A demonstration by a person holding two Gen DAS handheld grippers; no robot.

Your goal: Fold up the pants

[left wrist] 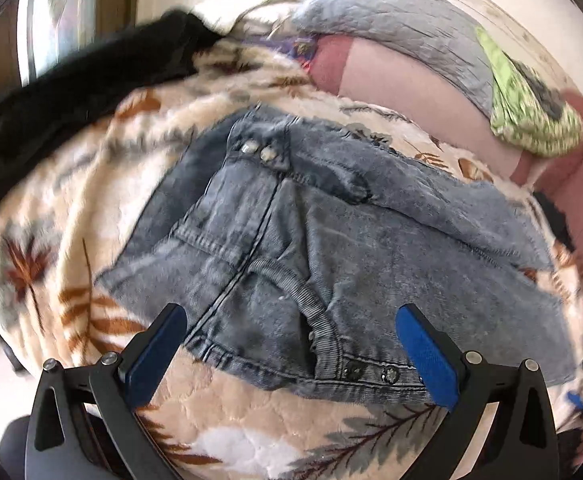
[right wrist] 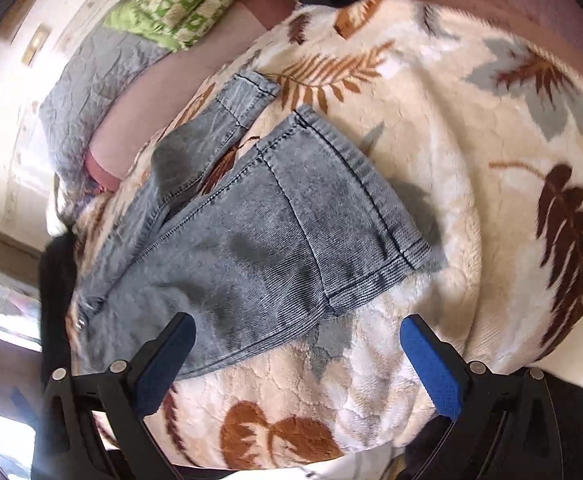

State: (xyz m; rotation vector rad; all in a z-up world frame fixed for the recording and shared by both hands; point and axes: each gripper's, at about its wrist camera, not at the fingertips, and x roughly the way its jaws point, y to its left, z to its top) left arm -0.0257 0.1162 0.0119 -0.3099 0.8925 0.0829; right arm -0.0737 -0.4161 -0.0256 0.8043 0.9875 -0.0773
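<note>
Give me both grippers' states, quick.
Left gripper: open, empty, over the waistband of the grey-blue denim pants.
Right gripper: open, empty, near a pant leg.

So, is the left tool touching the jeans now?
Cannot tell. In the left wrist view the left tool is open with its fingers either side of the jeans waistband, but that view shows neither contact nor gap plainly.

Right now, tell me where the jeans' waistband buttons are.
In the left wrist view, the waistband buttons sit upper centre on the jeans, spread on the leaf-print blanket, beyond the open left gripper.
</note>
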